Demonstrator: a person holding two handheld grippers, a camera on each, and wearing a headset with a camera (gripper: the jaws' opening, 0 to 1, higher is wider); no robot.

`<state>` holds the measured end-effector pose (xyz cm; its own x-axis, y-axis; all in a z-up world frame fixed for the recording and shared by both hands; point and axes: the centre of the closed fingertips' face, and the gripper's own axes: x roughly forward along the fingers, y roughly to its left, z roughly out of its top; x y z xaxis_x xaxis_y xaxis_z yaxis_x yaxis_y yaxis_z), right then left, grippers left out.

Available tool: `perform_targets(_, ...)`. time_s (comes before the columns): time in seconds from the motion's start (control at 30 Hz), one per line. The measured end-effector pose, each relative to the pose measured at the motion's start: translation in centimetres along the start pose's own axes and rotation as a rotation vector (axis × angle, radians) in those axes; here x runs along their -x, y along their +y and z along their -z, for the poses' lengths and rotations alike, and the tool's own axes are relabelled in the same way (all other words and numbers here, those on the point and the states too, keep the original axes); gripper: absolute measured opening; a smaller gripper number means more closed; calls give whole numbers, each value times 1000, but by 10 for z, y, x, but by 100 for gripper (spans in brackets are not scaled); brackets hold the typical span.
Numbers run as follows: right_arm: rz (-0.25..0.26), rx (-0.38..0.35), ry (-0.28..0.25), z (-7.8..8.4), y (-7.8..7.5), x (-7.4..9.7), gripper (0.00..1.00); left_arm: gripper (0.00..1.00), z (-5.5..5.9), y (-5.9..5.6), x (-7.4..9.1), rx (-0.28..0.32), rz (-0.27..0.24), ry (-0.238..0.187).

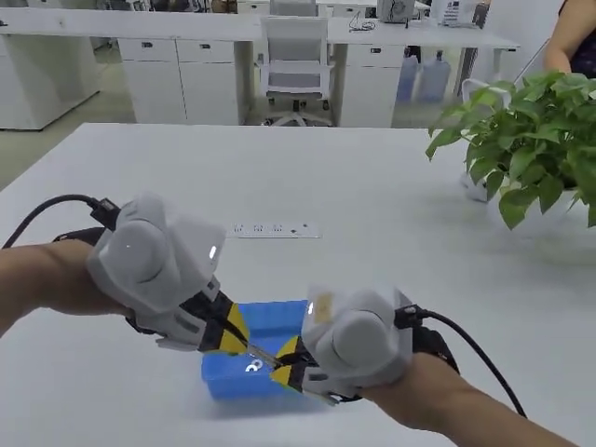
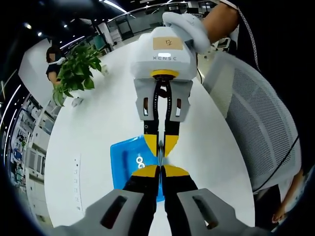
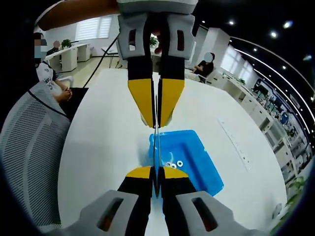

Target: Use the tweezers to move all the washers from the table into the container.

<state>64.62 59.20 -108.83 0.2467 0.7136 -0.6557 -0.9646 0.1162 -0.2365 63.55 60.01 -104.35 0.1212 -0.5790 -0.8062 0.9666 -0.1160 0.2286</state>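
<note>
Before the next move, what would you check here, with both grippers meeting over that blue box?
1. Left gripper jaws shut on the tweezers: ok.
2. Right gripper jaws shut on the same tweezers: ok.
3. Tweezers held above the blue container: ok.
4. Washers lying inside the container: ok.
5. Any washers left on the table: cannot tell.
6. Tweezer tips free of a washer: cannot tell, too thin to see.
</note>
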Motion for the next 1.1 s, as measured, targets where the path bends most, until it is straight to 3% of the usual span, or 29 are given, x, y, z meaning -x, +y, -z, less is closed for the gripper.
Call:
perform_targets(0.17,-28,10,15,5,11,-1,6,6,12,-7,-10,-3,12,31)
perform_targets(0.83,-157,38,89,36,48,-18,7,6,39,-45,-50,65,29,35)
perform_targets(1.1,-182,43,115,50,58,-27,8,6,46,-57,-65,92,44,43)
